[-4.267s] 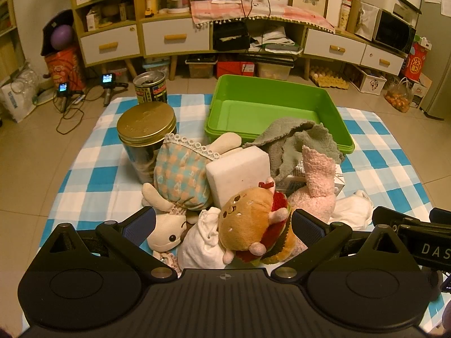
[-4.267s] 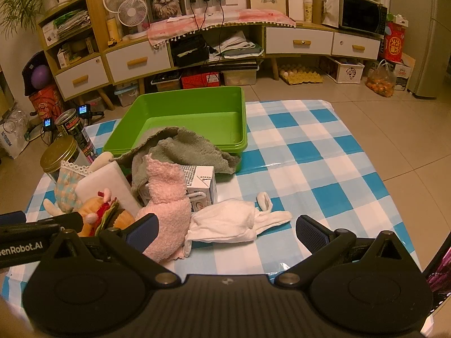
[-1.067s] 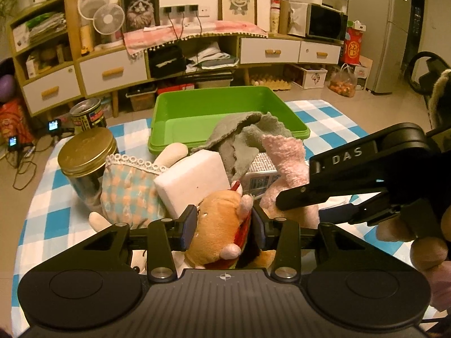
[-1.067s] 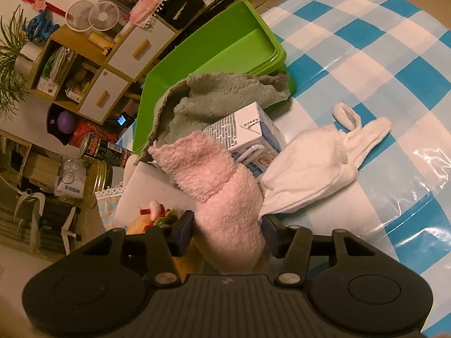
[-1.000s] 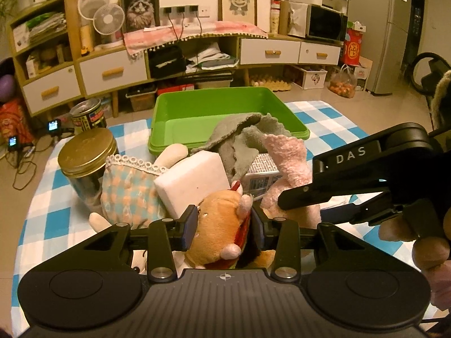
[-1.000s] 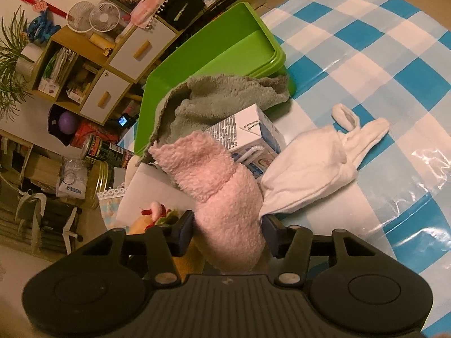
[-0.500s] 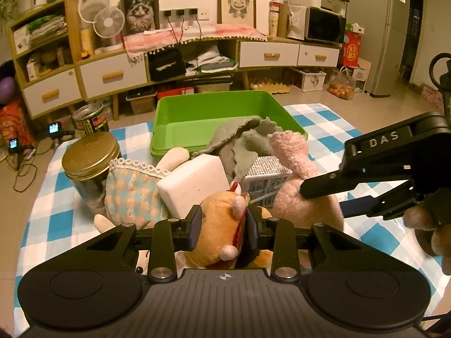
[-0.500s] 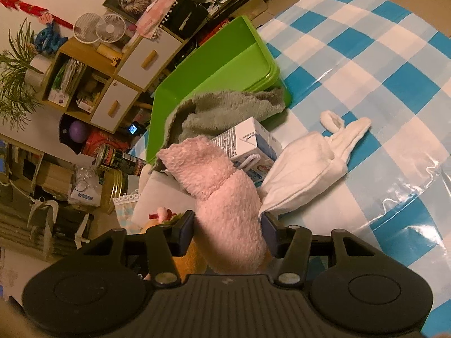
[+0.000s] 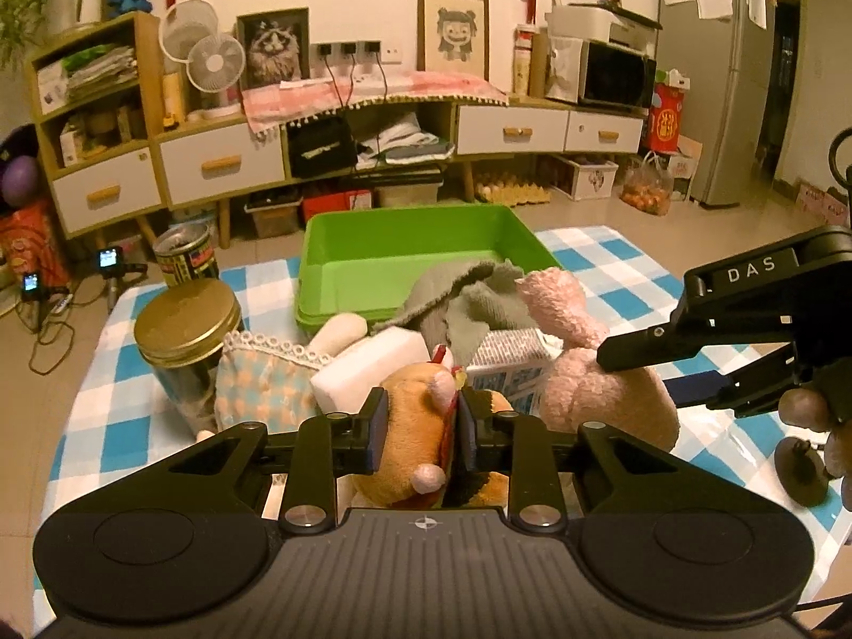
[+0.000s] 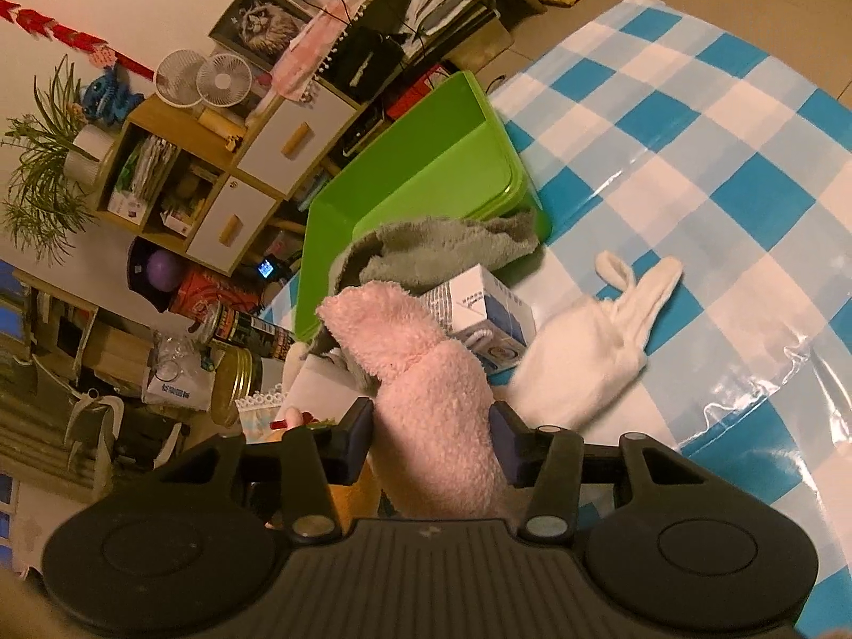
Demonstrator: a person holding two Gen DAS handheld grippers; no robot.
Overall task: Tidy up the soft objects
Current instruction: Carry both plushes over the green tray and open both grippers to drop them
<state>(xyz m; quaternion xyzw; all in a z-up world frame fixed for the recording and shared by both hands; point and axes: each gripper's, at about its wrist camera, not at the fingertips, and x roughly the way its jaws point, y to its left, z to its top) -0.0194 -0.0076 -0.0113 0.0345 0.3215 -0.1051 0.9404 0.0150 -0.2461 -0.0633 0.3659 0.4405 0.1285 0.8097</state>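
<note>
While the left wrist view shows both tools at once, the right wrist view alone shows the white cloth [image 10: 580,357] lying flat on the checked cloth [image 10: 745,122]. The left tool [image 9: 417,434] has just been closing and now pinches the orange plush toy [image 9: 412,415], which sits between its pads at the near edge of the pile. The right tool [image 10: 430,439] has just been closing and is pressed on the pink plush [image 10: 426,399], beside the small carton [image 10: 487,319]. Behind the pile stands the green bin [image 9: 394,250].
</note>
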